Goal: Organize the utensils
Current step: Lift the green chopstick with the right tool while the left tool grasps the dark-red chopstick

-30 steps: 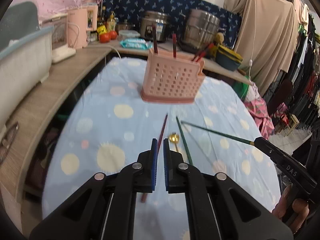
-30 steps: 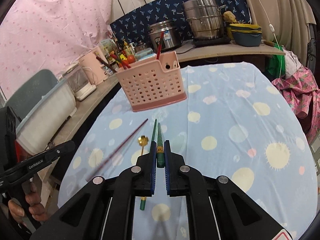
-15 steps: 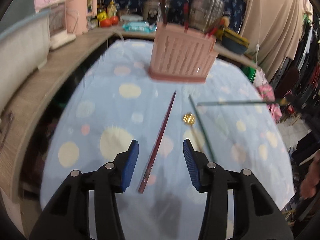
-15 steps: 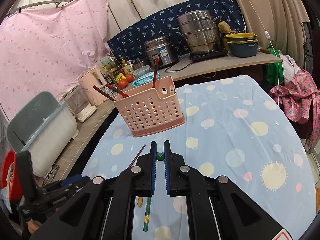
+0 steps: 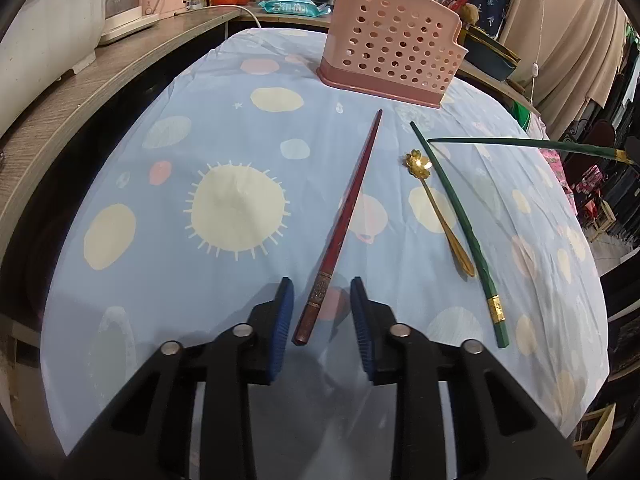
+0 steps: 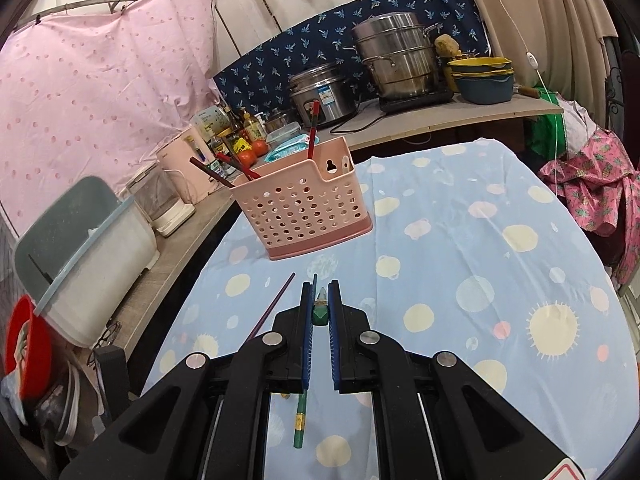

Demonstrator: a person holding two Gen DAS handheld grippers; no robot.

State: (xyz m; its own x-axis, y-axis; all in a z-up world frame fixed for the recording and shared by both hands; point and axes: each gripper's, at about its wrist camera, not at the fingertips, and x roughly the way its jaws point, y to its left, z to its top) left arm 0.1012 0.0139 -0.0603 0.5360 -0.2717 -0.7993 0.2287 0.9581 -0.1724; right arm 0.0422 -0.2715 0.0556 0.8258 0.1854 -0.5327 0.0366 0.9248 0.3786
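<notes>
A pink perforated utensil basket (image 5: 390, 50) stands on the blue spotted tablecloth (image 5: 236, 128), with red chopsticks in it (image 6: 312, 128). A red chopstick (image 5: 344, 216), a gold flower spoon (image 5: 438, 210) and a green chopstick (image 5: 460, 220) lie in front of it. My left gripper (image 5: 322, 312) is open, its jaws on either side of the red chopstick's thick end. My right gripper (image 6: 320, 312) is shut on a second green chopstick (image 6: 321, 312), held in the air; that chopstick also shows in the left wrist view (image 5: 520, 144).
A wooden counter (image 5: 80, 92) runs along the left with a white tub (image 6: 88, 256) and pink appliances (image 6: 184, 168). Steel pots (image 6: 396, 64), bowls (image 6: 484, 80) and bottles stand behind the table. Clothes (image 6: 592, 184) hang off the right edge.
My left gripper opened and dropped down around the red chopstick's end. My right gripper lifted the green chopstick off the table.
</notes>
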